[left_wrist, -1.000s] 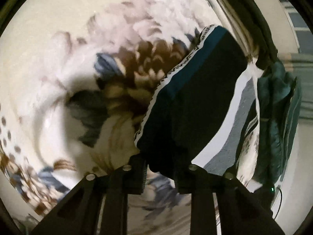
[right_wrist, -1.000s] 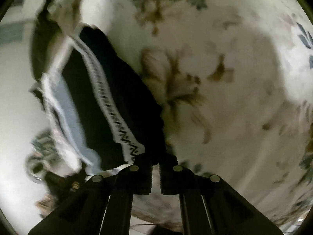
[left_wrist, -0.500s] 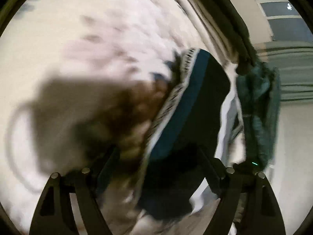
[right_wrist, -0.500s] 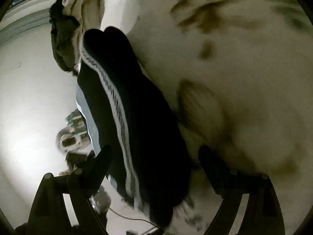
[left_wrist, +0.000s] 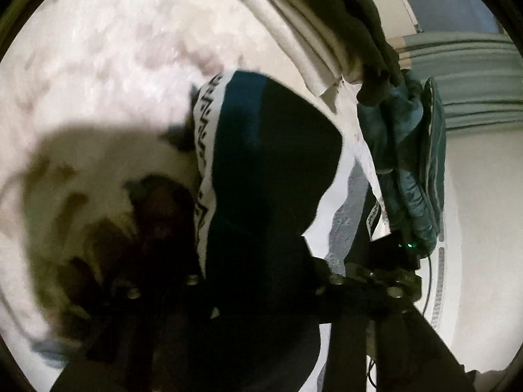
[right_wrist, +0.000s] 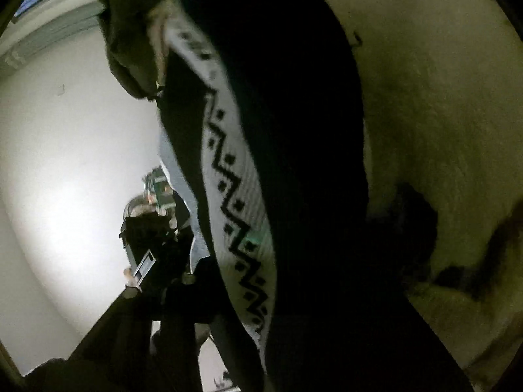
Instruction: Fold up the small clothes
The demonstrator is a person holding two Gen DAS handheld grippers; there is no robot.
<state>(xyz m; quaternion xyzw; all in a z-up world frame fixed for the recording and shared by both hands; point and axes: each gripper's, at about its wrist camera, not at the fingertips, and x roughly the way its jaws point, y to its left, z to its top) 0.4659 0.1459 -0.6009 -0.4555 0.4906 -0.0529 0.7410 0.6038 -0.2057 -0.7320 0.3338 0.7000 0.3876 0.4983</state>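
Observation:
A small black garment (left_wrist: 271,150) with a teal stripe, a grey-and-white panel and a white zigzag waistband (left_wrist: 206,124) lies on a floral blanket (left_wrist: 98,65). My left gripper (left_wrist: 261,284) straddles its near end. The jaws are closing and the dark fingers press into the cloth. In the right wrist view the same garment (right_wrist: 294,98) and its waistband (right_wrist: 228,176) fill the frame. My right gripper (right_wrist: 294,251) has the garment between its fingers, which still stand well apart while closing. The tips of both grippers are lost in dark cloth and shadow.
A teal jacket (left_wrist: 412,150) hangs off the blanket's right edge, with dark clothes (left_wrist: 353,9) above it. More clothes (right_wrist: 130,49) are heaped at the top left of the right wrist view, before a pale wall (right_wrist: 65,163). The other black gripper (right_wrist: 147,238) shows beyond the garment.
Both grippers let go of the garment's edges, opened wide and pushed forward and down over it. Their fingers have since drawn in around the cloth, and both views have rolled.

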